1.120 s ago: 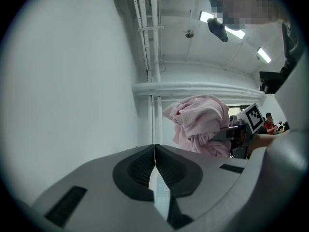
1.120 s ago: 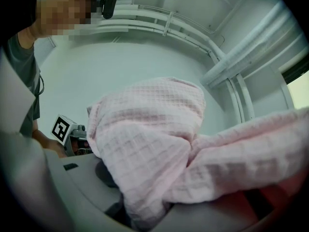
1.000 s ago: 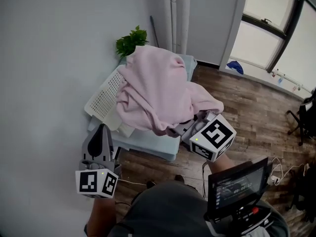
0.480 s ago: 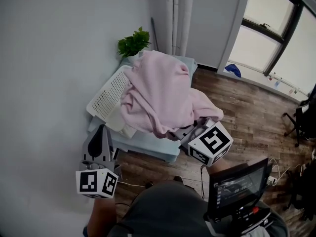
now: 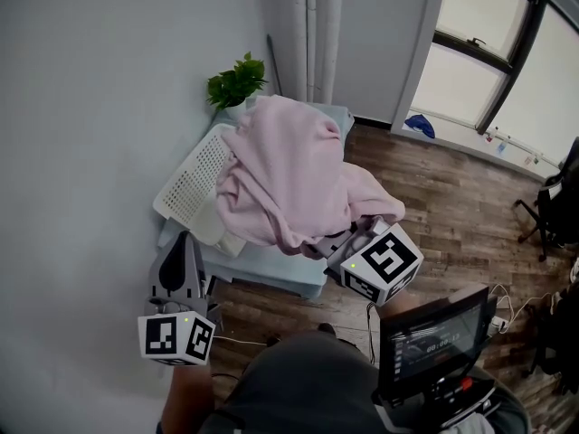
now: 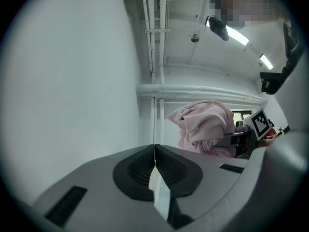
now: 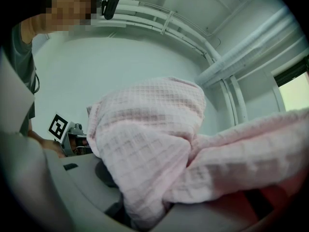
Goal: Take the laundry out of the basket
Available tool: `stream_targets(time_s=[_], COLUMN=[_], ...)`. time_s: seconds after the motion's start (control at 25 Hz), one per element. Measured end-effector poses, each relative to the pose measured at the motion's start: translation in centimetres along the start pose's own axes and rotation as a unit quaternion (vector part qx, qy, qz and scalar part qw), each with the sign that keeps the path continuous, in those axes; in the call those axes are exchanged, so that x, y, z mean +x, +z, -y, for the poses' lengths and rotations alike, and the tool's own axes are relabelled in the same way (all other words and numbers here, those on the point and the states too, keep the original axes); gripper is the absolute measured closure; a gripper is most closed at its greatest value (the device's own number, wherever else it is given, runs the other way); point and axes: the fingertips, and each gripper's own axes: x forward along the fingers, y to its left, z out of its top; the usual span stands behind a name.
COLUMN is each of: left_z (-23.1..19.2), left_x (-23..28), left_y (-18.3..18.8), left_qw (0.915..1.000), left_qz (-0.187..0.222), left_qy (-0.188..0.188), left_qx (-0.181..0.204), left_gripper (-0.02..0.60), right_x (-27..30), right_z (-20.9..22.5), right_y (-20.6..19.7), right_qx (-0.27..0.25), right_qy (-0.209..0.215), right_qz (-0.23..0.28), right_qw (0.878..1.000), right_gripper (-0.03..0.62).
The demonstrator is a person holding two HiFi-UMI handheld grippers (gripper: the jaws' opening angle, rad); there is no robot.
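A large pink waffle-weave cloth [image 5: 294,174] hangs in a heap over the white perforated laundry basket [image 5: 188,183], which stands on a small pale blue table [image 5: 271,265]. My right gripper [image 5: 348,242] is at the cloth's lower right edge and is shut on a fold of it. In the right gripper view the cloth [image 7: 149,139] fills the space between the jaws of the right gripper [image 7: 145,211]. My left gripper [image 5: 181,265] hangs shut and empty at the lower left, apart from the basket. From the left gripper [image 6: 154,151] the cloth [image 6: 205,127] shows further off.
A green potted plant [image 5: 233,84] stands behind the basket by the white wall and pipes. Wooden floor spreads to the right, with a window [image 5: 488,52] and a blue item [image 5: 420,125] below it. A device with a screen [image 5: 430,342] hangs at the person's front.
The right gripper and the cloth it holds have drifted a little left and down. The left gripper has stayed where it was.
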Motion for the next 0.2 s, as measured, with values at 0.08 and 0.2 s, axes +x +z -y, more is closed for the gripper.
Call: stream_targets(time_s=[0.08, 0.2], left_z=[-0.06, -0.01], left_x=[0.03, 0.11], left_y=[0.24, 0.6], left_qw=[1.0, 1.0], left_qz=[-0.001, -0.002], left_qy=[0.002, 0.003], left_qx=[0.001, 0.004], left_gripper=[0.571, 0.571], right_x=[0.03, 0.03], right_z=[0.11, 0.17], right_y=[0.03, 0.13], right_qx=[0.003, 0.003], right_qy=[0.0, 0.001], right_qz=[0.0, 0.001], right_qw=[1.0, 1.0], right_gripper=[0.353, 0.353])
